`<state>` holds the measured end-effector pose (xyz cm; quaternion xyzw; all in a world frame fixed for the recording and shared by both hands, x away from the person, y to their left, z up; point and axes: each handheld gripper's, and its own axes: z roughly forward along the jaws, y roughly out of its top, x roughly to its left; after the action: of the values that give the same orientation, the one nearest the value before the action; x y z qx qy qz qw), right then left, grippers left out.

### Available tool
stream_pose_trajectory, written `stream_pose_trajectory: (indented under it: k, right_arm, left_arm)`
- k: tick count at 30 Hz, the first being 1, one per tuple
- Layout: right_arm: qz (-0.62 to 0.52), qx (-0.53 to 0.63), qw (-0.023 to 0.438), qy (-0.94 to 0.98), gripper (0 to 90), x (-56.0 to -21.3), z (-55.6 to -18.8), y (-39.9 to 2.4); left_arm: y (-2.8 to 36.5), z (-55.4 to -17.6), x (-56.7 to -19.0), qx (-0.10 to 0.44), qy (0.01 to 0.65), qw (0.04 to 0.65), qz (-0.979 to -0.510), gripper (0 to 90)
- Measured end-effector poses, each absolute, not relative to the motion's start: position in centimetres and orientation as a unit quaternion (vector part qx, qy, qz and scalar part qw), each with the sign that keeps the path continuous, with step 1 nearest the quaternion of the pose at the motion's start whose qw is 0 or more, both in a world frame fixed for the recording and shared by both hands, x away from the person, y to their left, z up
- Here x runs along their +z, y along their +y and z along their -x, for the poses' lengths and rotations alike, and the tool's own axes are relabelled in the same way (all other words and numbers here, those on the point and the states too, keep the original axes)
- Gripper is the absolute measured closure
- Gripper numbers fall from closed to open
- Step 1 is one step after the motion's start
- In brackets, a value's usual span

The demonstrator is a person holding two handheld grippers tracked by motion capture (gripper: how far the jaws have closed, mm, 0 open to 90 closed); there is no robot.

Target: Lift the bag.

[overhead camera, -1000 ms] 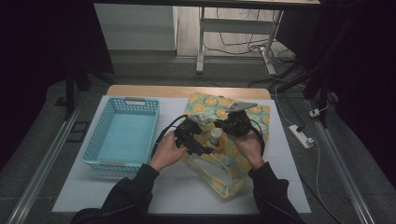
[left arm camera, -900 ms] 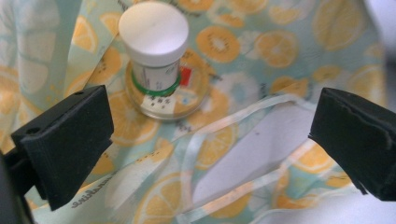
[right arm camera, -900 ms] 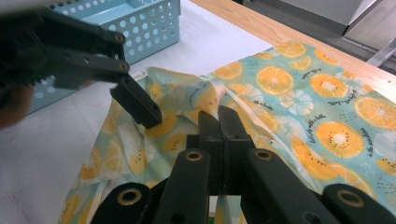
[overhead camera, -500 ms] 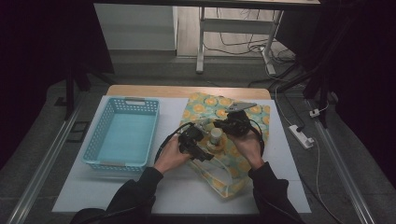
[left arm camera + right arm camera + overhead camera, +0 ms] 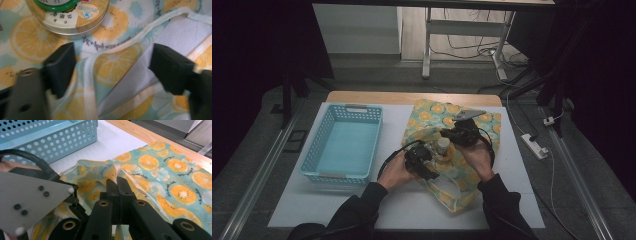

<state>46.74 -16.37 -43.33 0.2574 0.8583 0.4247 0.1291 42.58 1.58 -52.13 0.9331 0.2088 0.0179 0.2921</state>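
1. Both arms wear dark long sleeves (image 5: 362, 207).
2. The left gripper (image 5: 422, 159) is black, and a black cable (image 5: 389, 159) loops from it.
3. Its fingers (image 5: 61, 66) are blocky black pads on grey metal links.
4. The right gripper (image 5: 460, 134) is black too, with a grey three-cornered plate (image 5: 468, 114) on top.
5. The right gripper's fingers (image 5: 117, 188) are thin black blades; its links carry brass-ringed holes.

- One orange-print bag (image 5: 472, 172) on the table.
- One round tin (image 5: 67, 15) lying on the bag.
- One blue perforated basket (image 5: 343, 145).
- Two handheld grippers: left gripper (image 5: 428, 161), right gripper (image 5: 451, 134).
- One white power strip (image 5: 536, 146) on the floor.
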Motion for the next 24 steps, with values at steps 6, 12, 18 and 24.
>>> stream_pose_trajectory:
  k: [6,12,18,24]
  right_arm:
    - [-0.258,0.425,0.128,0.858,90.0,-43.4,-46.7,-16.3]
    - [-0.258,0.423,0.127,0.859,90.0,-43.5,-46.7,-16.2]
    - [-0.257,0.422,0.126,0.860,90.0,-43.5,-46.7,-16.2]
    - [-0.256,0.419,0.121,0.863,90.0,-43.6,-46.7,-16.2]
  left_arm:
    - [1.7,-42.1,-51.6,0.033,0.204,0.268,-0.941,55.3]
    - [1.5,-41.8,-51.3,0.015,0.216,0.250,-0.944,84.2]
    - [1.2,-41.7,-51.0,0.010,0.243,0.240,-0.940,89.0]
    - [2.1,-41.8,-50.0,-0.001,0.259,0.273,-0.926,89.1]
